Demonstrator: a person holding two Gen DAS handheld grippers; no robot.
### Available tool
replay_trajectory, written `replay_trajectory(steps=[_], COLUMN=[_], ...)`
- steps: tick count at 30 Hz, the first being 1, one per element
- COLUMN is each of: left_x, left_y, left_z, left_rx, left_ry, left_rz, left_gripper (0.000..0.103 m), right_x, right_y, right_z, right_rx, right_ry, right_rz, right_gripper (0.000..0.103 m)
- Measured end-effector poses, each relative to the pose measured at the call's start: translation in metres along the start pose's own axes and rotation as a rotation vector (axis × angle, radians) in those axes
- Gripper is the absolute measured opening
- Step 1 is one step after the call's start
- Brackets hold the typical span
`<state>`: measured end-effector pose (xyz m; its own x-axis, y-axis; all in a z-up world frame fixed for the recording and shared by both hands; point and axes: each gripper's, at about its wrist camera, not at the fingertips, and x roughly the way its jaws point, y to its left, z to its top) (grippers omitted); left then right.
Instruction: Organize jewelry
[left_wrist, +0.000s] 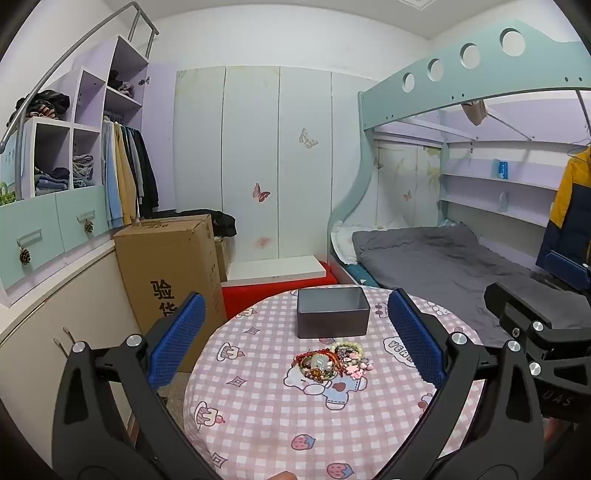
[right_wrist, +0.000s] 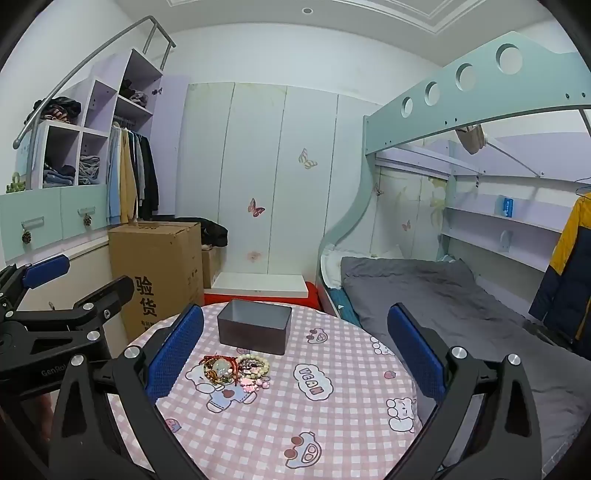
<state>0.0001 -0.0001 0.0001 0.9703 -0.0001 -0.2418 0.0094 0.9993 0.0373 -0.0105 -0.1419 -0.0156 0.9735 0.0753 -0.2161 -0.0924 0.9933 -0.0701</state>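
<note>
A heap of jewelry (left_wrist: 330, 362) (right_wrist: 236, 371), made up of beaded bracelets and red cord, is seen lying on the round surface (left_wrist: 280, 417) (right_wrist: 332, 424), which is covered by a pink checked cloth. Just behind the heap, apart from it, an open grey box (left_wrist: 332, 312) (right_wrist: 255, 326) is set upright. The left claw (left_wrist: 295, 345) is held above the near part of the surface with its blue pads spread wide, and nothing is gripped. The right claw (right_wrist: 295, 350) is likewise held wide apart and empty, with the heap seen near its left pad. A cardboard carton (left_wrist: 170, 266) (right_wrist: 155, 269) is stood left of the surface, and a bed (left_wrist: 443, 258) (right_wrist: 443, 295) is seen to the right.
</note>
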Motion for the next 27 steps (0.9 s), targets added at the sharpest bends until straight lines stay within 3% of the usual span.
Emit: replay_trajectory(steps=[27], left_x=[0.0008], left_y=[-0.0022], left_z=[-0.0039], left_rx=[0.005], left_ry=[-0.013], left_rz=[0.013], left_gripper=[0.097], right_x=[0.003], right_y=[0.0021], right_z=[-0.001], right_rx=[0.001], right_ry=[-0.001], right_rz=[0.001], right_gripper=[0.096])
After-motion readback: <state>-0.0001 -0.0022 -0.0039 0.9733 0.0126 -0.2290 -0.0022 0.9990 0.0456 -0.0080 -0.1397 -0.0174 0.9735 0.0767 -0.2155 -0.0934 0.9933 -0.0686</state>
